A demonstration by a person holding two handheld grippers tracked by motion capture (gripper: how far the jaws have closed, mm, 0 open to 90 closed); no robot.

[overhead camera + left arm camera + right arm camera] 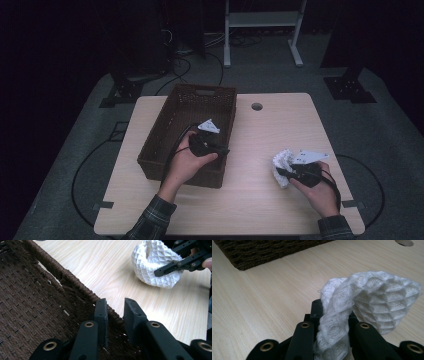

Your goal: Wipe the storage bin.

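A dark brown woven basket point(165, 130) sits on the left of a light wooden table point(250, 150). The left gripper point(220, 149) hovers over the basket's right rim, jaws narrowly apart and empty. To the right, the right gripper point(281, 171) pinches a white waffle-textured cloth point(282, 161) just above the tabletop.

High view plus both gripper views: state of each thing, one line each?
Left gripper: open, nothing between its jaws, over the basket's rim.
Right gripper: shut on the white waffle-weave cloth.
White waffle-weave cloth: bunched, pinched in the right gripper, on the table's right side.
Brown woven basket: upright on the table, no contents visible inside.
Wooden table: bare light surface, round cable hole near the far edge.
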